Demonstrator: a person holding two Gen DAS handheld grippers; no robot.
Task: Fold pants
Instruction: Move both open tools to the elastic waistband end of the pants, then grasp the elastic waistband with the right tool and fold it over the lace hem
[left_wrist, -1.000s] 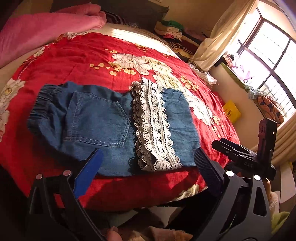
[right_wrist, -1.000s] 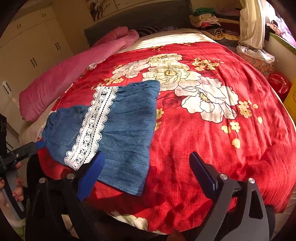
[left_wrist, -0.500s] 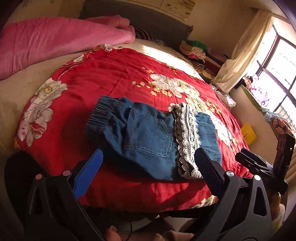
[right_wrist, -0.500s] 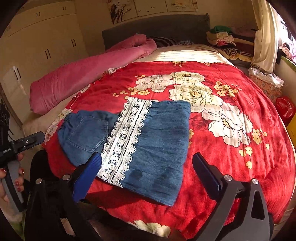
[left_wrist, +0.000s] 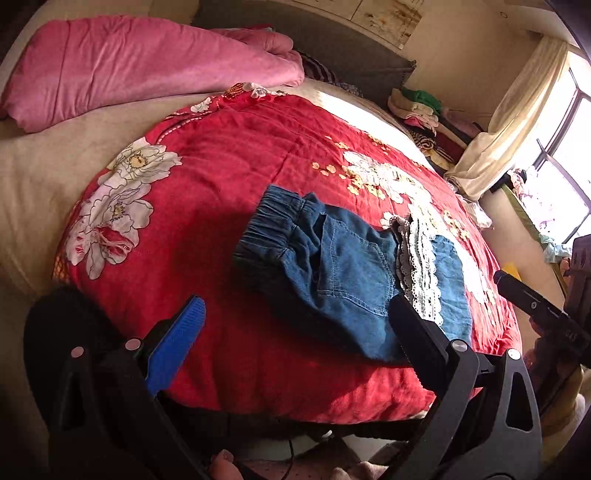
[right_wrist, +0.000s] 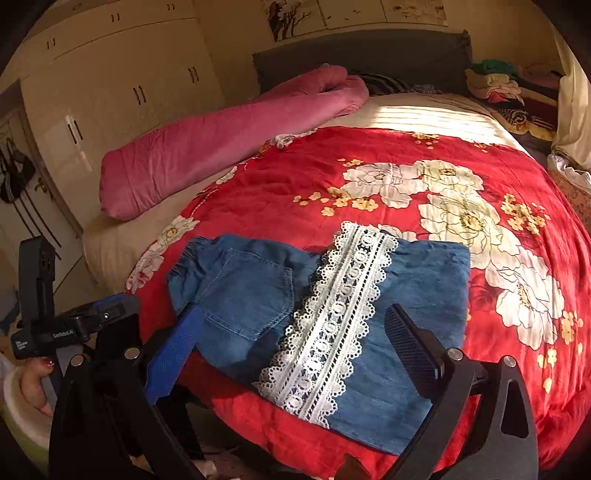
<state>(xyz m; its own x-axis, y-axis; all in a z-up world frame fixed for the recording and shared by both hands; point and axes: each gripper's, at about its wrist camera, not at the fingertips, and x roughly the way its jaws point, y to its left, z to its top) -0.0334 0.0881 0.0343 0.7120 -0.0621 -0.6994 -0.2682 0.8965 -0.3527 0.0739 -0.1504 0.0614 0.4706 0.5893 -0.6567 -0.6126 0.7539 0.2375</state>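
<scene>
Now that both grippers have pulled back from the bed, the left gripper (left_wrist: 291, 332) and right gripper (right_wrist: 295, 332) hang released and empty, with the pants (right_wrist: 332, 295) folded just ahead of them; the fold looks finished.

Both grippers pulling back from the pants (left_wrist: 354, 273); left gripper (left_wrist: 295, 332) swinging leftward, showing more pink quilt (left_wrist: 147, 66); right gripper (right_wrist: 291, 339) retreating and rising, wardrobe (right_wrist: 110, 85) coming into view
</scene>
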